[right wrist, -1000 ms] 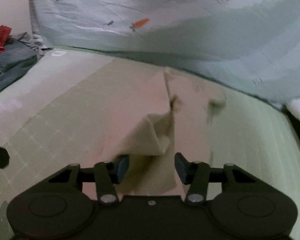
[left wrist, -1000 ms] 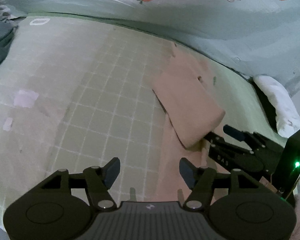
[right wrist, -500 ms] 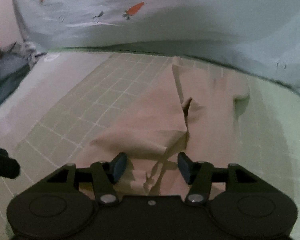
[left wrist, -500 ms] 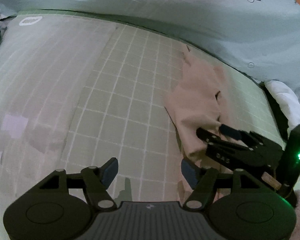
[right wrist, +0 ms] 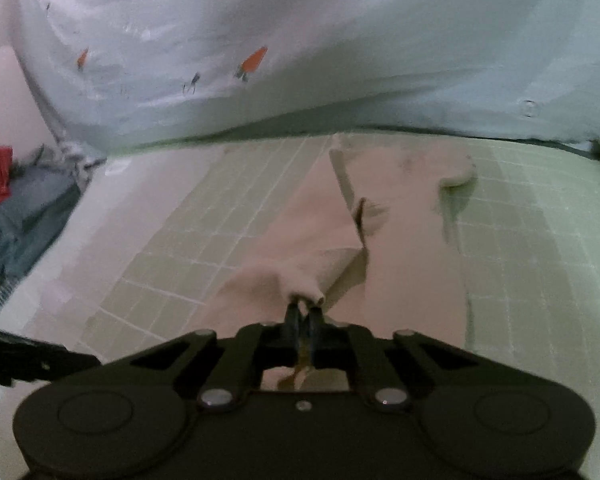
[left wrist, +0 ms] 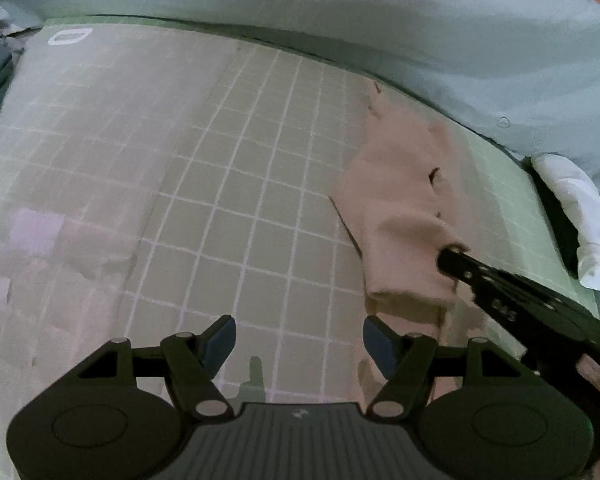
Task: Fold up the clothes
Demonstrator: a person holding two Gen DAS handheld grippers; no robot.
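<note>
Pale green checked sheet (left wrist: 260, 184) stretches under both my hands, its white grid lines running up to a light blue quilt (left wrist: 420, 40) printed with small orange carrots, heaped along the far edge. Far off to the left, in the right wrist view, a heap of clothes (right wrist: 4, 208) sits beside the sheet, red cloth on top of grey-blue cloth.

Closer in on the left, my left gripper (left wrist: 300, 340) hangs over bare sheet with its blue-padded fingers spread wide and nothing between them. Its right finger sits just beside the near edge of the pink garment (left wrist: 400, 208), but I cannot tell whether it touches the cloth.

That garment lies right of centre on the sheet, partly doubled over, one narrow end reaching up toward the quilt and a rumpled fold raised in the middle.

My right gripper (right wrist: 304, 312) has its fingers pressed together on a bunched corner of that fold, the cloth pinched between the pads and pulled up into a small peak off the sheet.

At the far right a white pillow (left wrist: 580, 216) lies along the sheet's edge, well apart from the garment.
</note>
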